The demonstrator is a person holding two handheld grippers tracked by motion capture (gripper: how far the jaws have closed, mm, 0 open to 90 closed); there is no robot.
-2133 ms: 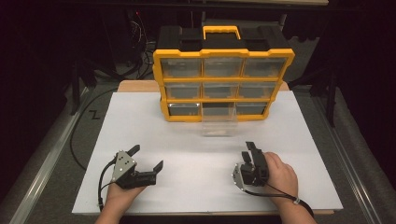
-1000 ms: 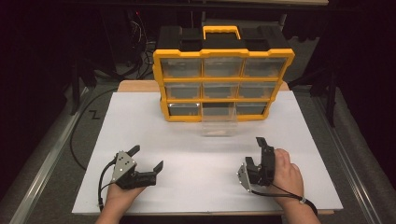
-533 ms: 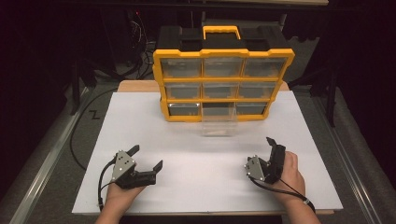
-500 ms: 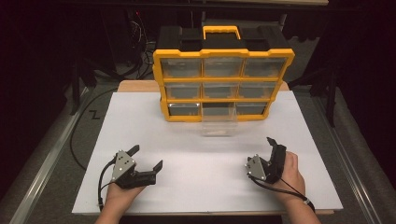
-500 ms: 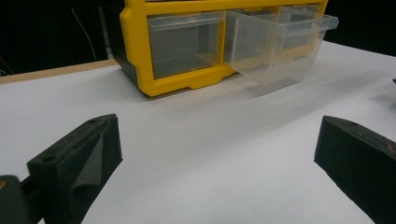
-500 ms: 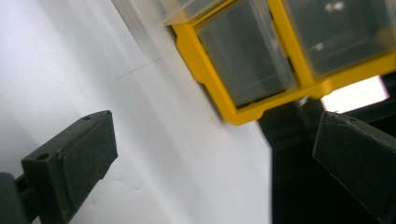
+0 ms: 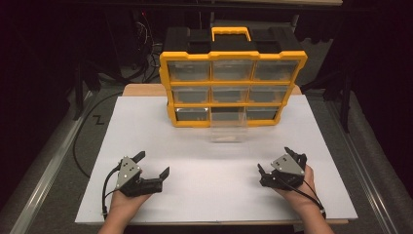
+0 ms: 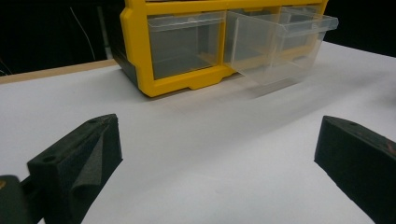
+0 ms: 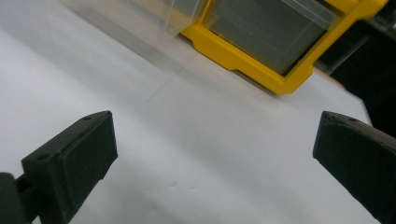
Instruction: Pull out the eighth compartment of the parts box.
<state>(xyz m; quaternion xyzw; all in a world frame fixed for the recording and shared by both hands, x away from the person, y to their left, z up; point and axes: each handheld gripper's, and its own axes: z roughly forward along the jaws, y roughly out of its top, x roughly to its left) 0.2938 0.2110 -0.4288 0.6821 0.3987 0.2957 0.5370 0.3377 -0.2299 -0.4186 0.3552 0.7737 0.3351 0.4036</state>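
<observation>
Left gripper [image 7: 152, 164]: held low over the white worktop [image 7: 204, 195], its fingers [image 8: 77, 161] spread wide apart with nothing between them
Right gripper [image 7: 275, 163]: held low over the worktop as well, well apart from the left gripper; its fingers [image 9: 70, 161] are also wide apart and nothing is clamped
Organiser [image 7: 234, 87]: a yellow-framed case with a black back and a yellow handle on top, seen standing upright well ahead of both pairs of fingers, nine clear drawers in three rows
Open drawer [image 7: 228, 127]: the middle one of the bottom row, drawn out toward the fingers and seen ahead of them, between the two grippers; in the left gripper view [image 8: 280, 46] it is seen jutting from the frame, tilted slightly downward at its front
Contents of open drawer: cannot be told
Hands: one hand [image 7: 122, 207] is wrapped under the left gripper, the other [image 7: 302, 192] under the right gripper
</observation>
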